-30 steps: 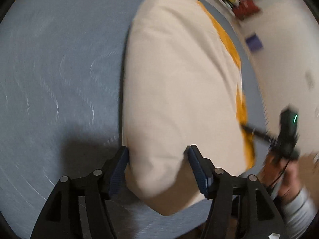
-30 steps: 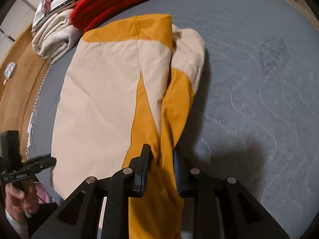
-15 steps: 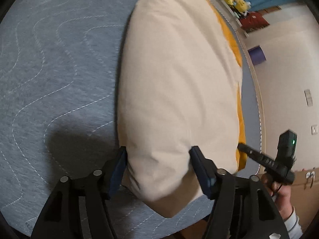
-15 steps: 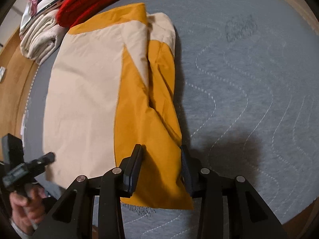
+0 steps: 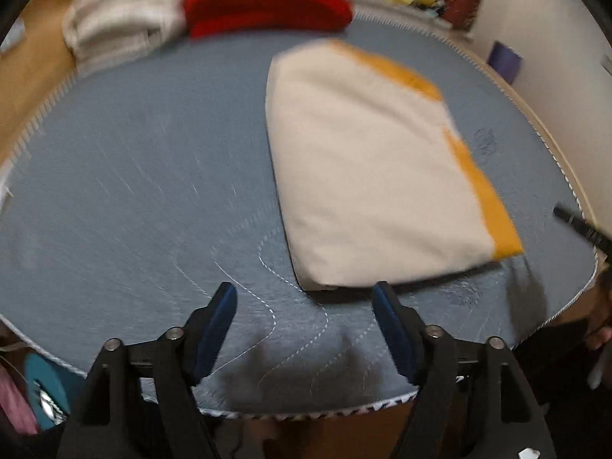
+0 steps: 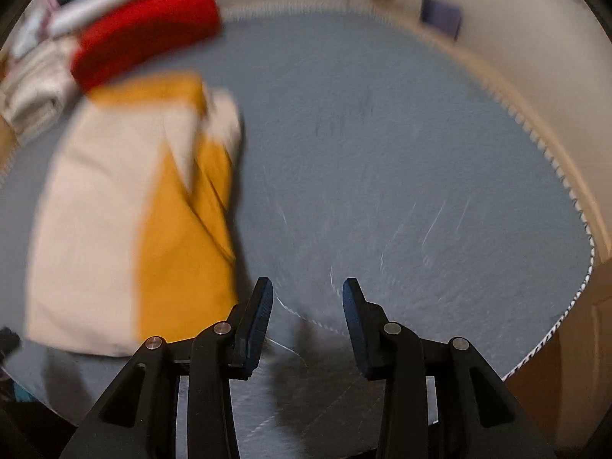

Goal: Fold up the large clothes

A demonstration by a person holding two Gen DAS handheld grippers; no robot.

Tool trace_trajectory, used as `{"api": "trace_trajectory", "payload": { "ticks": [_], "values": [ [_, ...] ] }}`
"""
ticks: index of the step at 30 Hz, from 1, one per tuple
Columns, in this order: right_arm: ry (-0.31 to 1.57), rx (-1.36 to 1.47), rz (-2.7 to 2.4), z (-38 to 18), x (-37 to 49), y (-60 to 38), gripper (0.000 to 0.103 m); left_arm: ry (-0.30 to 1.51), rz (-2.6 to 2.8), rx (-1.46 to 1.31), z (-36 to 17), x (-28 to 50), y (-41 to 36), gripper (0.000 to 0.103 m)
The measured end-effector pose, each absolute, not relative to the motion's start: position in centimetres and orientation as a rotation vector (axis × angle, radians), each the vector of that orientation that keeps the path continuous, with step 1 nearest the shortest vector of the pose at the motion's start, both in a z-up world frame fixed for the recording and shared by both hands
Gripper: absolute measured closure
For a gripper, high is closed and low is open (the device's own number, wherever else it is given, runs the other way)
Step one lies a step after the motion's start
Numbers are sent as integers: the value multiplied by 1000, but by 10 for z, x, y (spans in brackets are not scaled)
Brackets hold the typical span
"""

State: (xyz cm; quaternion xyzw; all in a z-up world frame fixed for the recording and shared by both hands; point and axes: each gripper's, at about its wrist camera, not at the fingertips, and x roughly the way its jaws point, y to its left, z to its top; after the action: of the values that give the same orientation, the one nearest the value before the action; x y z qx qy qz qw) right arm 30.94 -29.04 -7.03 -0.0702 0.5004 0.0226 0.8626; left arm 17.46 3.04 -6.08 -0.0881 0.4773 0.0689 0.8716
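On my feeds the room is dim and warm, lit softly from above. Both views smear with motion blur: the folded cream and orange garment (image 5: 367,176) has fuzzy edges, and the red knitted pile (image 6: 145,34) is streaked. The grey quilted mattress (image 5: 134,176) bulges under fisheye distortion, with black vignette at the corners. I see dark shadows pooled just ahead of each gripper's black jaws, which stay sharp.

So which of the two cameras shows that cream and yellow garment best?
The left wrist camera: the folded garment lies whole near the middle of the picture, fairly sharp, with all its edges visible on the grey mattress. The right wrist camera shows it pushed to the left side and more blurred.
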Motion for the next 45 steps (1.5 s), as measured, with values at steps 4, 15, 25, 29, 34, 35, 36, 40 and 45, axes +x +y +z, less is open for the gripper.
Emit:
{"api": "trace_trajectory", "payload": {
  "ticks": [4, 15, 25, 29, 34, 35, 36, 40, 45],
  "values": [
    [758, -212, 162, 1, 238, -268, 35, 846, 177, -122, -19, 125, 7, 7],
    [642, -215, 190, 43, 104, -229, 11, 749, 194, -147, -18, 53, -51, 1],
    [742, -254, 211, 4, 116, -211, 11, 775, 205, -178, -28, 76, -47, 1],
    [735, -268, 234, 0, 113, -201, 11, 767, 204, -177, -28, 75, -46, 1],
    [717, -277, 250, 0, 110, -197, 11, 760, 207, -184, -27, 73, -44, 1],
    [720, -275, 252, 0, 111, -197, 11, 763, 206, -186, -27, 73, -43, 1],
    [721, -272, 251, -1, 112, -198, 11, 766, 206, -189, -28, 72, -42, 1],
    [707, -271, 254, 0, 109, -195, 11, 761, 205, -197, -26, 72, -41, 1],
    [695, -290, 267, -2, 106, -188, 11, 762, 204, -202, -27, 72, -41, 1]
  ]
}}
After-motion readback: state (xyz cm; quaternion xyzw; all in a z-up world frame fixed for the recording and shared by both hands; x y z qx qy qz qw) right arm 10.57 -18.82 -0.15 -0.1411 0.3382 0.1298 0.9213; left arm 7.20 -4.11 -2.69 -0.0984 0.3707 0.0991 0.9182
